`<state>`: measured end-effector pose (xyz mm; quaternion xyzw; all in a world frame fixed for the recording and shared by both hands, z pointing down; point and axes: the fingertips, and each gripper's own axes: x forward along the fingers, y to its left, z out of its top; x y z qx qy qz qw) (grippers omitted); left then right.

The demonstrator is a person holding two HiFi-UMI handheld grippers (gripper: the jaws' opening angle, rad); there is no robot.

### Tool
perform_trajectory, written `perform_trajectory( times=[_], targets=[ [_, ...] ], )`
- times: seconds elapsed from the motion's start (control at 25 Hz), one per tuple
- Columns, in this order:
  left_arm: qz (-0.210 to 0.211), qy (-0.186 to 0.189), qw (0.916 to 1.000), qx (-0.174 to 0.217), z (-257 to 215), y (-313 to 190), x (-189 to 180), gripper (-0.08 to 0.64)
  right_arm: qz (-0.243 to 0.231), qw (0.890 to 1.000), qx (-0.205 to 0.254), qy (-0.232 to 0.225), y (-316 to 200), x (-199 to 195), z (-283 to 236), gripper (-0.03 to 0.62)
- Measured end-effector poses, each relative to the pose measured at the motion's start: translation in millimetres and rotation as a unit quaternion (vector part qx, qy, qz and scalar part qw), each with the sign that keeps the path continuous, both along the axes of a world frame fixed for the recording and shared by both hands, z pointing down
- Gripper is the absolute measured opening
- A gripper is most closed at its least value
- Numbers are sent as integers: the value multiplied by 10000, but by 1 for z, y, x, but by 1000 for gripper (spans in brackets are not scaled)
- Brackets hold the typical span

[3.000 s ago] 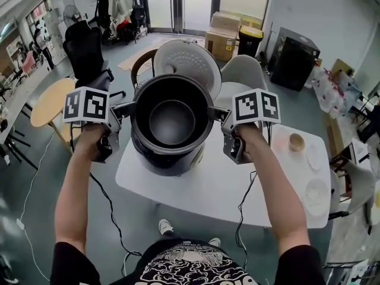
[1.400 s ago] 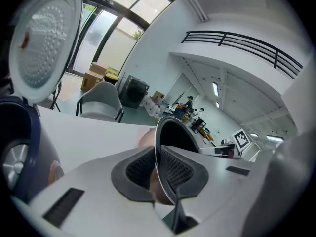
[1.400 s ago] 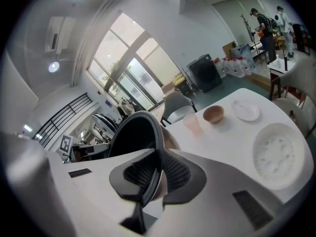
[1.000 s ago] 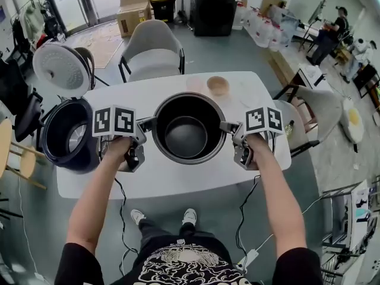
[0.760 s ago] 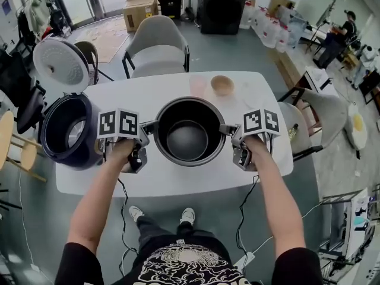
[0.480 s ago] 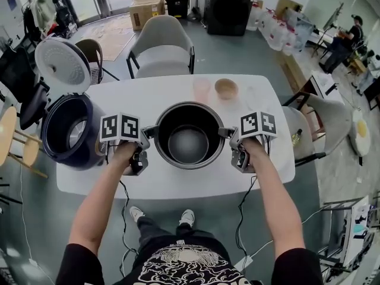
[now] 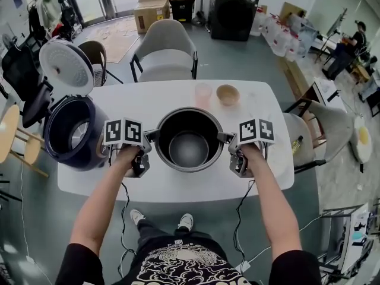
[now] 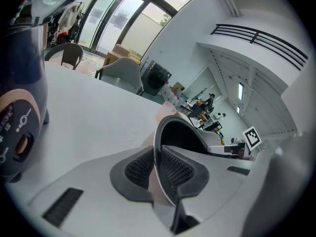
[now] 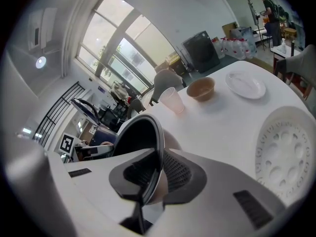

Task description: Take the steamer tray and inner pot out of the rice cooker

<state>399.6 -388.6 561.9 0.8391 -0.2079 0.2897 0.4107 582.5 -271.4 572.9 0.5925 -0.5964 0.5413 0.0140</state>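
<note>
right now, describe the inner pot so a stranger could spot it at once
Start at the white table, its left end holding the open blue rice cooker. At the middle is the inner pot, with the left gripper and right gripper shut on opposite sides of its rim. It is wide, dark and lidless, bigger than the cup and bowl beyond it.

Between our left gripper [image 8: 158, 171] and right gripper [image 9: 157, 174] the pot [image 7: 188, 140] fills the whole gap, its rim pinched in both pairs of jaws. Left of the left jaws the rice cooker [image 7: 74, 132] stands near, with only a narrow strip of table [image 7: 178, 186] between. Beyond the jaws, past the pot, stand a cup [image 7: 203, 92] and a bowl [image 7: 228, 94]. Right of the right jaws lie a perforated tray [image 9: 286, 149] and a plate [image 9: 245, 85]. Behind the jaws, toward us, open tabletop runs to the edge.
</note>
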Motion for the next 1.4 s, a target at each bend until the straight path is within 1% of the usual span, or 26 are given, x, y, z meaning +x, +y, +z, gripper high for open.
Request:
perform_trajectory(
  times=[0.08,0.16,0.32,0.44,0.56,0.64,0.72,0.84,0.96,1.04,1.16,1.28,1.4],
  targets=[
    [-25,37,10000,-37,-1,0,-1,58,-17,10000,78,47,0,-1,-1,64],
    [-19,-7,10000,26,-2,-1,-2,60,-8,9999,131,92,-1,-1,-2,66],
    [-15,-221,9988,426,-12,3,-9,64,28,9993,191,323,3,1,-8,75],
    [-74,-153,9981,594,-24,7,-14,64,162,9974,317,629,4,10,-19,77],
    [-111,-78,9958,900,-46,6,-22,50,148,9928,694,961,-2,5,-49,77],
    [-102,11,9934,1141,-65,5,-25,44,-23,9876,983,1222,-10,-8,-75,77],
    [-81,129,9899,1409,-88,5,-29,44,-231,9794,1284,1543,-18,-25,-103,76],
    [-77,293,9800,1965,-126,4,-36,40,-444,9622,1779,2015,-28,-53,-144,72],
    [-166,430,9659,2548,-160,1,-53,30,-428,9434,2265,2384,-38,-84,-178,53],
    [-169,440,9564,2884,-176,2,-69,25,-387,9331,2495,2562,-40,-107,-197,45],
    [-162,452,9415,3336,-200,7,-96,20,-375,9207,2714,2781,-38,-136,-219,30],
    [-208,591,9309,3599,-222,7,-125,18,-277,9077,2874,3044,-37,-161,-241,24],
    [-260,676,9165,3934,-243,9,-155,19,-201,8926,2982,3377,-30,-186,-260,23]
  ],
)
